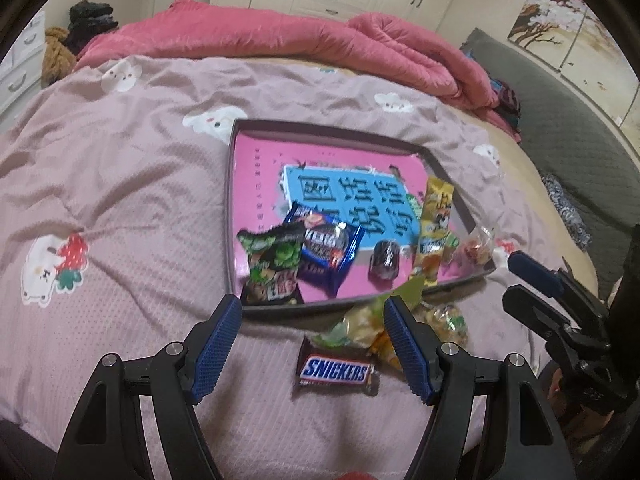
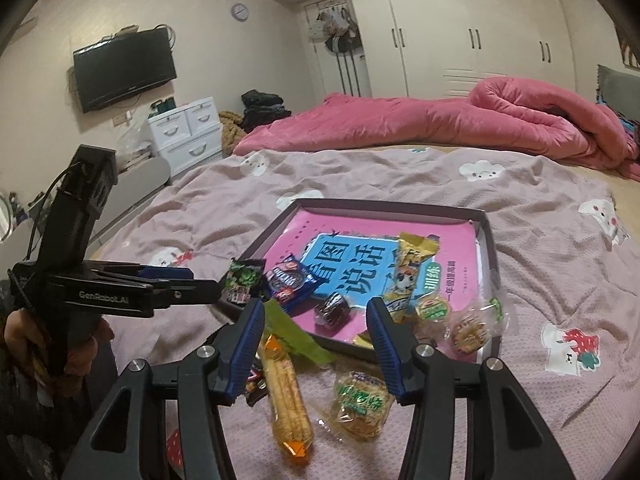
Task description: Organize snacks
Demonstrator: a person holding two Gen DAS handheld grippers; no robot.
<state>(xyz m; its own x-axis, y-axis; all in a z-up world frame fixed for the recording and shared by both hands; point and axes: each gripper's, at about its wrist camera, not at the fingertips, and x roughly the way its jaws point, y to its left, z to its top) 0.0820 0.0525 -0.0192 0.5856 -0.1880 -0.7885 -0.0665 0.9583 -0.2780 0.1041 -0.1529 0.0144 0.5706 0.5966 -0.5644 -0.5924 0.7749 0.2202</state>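
My left gripper [image 1: 314, 307] hangs open over the bed, and a Snickers bar [image 1: 335, 372] lies on the bedspread between its fingers, untouched. Just beyond sit a green-and-yellow wrapped snack [image 1: 360, 324] and the dark tray [image 1: 230, 200]. The tray holds a pink book, a green pack [image 1: 272, 268], a blue biscuit pack [image 1: 326, 252], a dark round sweet [image 1: 384, 264] and a yellow pack [image 1: 434, 224]. My right gripper [image 2: 316, 312] is open above an orange-wrapped stick snack [image 2: 286, 396] and a green-labelled cookie [image 2: 360, 400]. Nothing is pressed between its pads.
A rolled pink quilt [image 2: 440, 120] lies across the far side of the bed. A clear-wrapped cookie [image 2: 470, 330] sits in the tray's near right corner. The left gripper [image 2: 204, 280] shows from the side, with a hand below it. White drawers [image 2: 186, 130] stand by the wall.
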